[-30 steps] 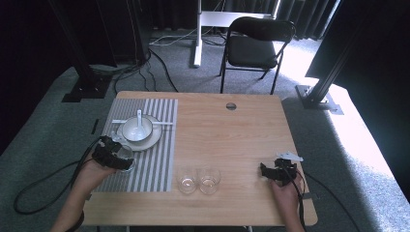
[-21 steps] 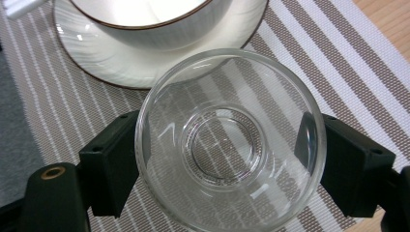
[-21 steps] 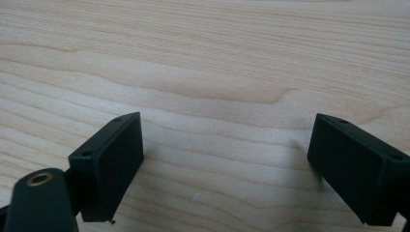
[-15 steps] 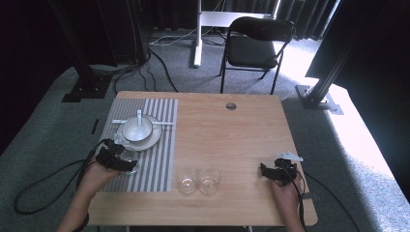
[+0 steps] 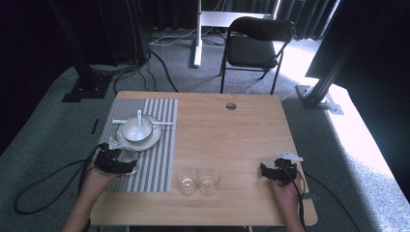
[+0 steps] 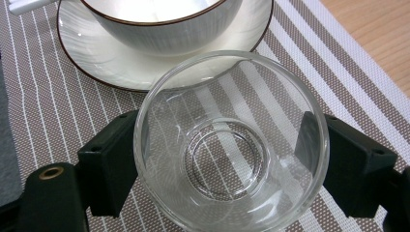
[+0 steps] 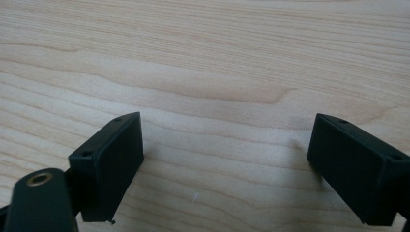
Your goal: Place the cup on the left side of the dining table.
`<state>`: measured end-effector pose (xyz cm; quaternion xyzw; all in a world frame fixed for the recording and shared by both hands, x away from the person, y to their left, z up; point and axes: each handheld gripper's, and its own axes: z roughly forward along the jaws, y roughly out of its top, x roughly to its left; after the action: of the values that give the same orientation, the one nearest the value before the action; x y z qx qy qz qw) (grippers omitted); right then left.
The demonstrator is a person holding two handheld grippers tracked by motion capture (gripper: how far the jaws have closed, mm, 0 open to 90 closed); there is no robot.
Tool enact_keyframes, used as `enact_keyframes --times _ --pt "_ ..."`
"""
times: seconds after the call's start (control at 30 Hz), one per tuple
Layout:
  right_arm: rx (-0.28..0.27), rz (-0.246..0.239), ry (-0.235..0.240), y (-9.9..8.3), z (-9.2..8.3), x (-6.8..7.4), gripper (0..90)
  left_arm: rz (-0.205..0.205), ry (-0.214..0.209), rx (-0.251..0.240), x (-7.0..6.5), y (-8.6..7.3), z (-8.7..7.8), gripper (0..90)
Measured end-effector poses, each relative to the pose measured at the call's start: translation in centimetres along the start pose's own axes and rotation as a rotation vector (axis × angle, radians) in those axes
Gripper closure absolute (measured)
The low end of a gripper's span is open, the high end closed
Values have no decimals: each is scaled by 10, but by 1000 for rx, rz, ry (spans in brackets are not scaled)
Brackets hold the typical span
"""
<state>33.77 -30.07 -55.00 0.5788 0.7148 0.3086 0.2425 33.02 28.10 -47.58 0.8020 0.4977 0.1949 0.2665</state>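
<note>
On the striped placemat (image 5: 154, 145), just beside the saucer (image 6: 96, 58), the glass cup (image 6: 232, 145) sat between the left hand-held gripper's (image 6: 225, 164) just-opening jaws, light, rigid, slippery and breakable, best taken across its side walls.

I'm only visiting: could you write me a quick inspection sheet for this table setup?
Surface: wooden table, striped mat on its left.
Job's things: glass upright on the mat, beside a bowl with a spoon, on a saucer.
Clutter: two more glasses near the front edge.
Grippers: left hand-held gripper has just been opening, glass between its jaws; right hand-held gripper open, nothing between.
Cables: gripper cable trails off the table; floor cables behind.
Surroundings: chair, grey carpet.
</note>
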Motion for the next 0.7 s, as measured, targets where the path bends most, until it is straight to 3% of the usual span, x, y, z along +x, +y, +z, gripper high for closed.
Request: enact_keyframes --times 0.03,0.1,0.23,0.43,0.5,0.57,0.63,0.7 --pt "0 0 0 0 0 0 121 0 6 -7 0 -1 0 102" --pt "0 0 0 0 0 0 121 24 62 -39 -3 -5 1 101" --pt "0 0 0 0 0 0 121 5 72 -73 -5 -12 4 100" --pt "1 0 0 0 0 0 121 -31 37 -63 -8 -23 8 100" --pt "1 0 0 0 0 0 121 -58 11 -93 -8 -28 8 98" --pt "1 0 0 0 0 0 121 -71 22 -60 -8 -30 8 1" --pt "1 0 0 0 0 0 121 -88 20 -72 -7 -32 6 1" --pt "1 1 0 0 0 0 121 -89 45 -89 -8 -34 3 1"
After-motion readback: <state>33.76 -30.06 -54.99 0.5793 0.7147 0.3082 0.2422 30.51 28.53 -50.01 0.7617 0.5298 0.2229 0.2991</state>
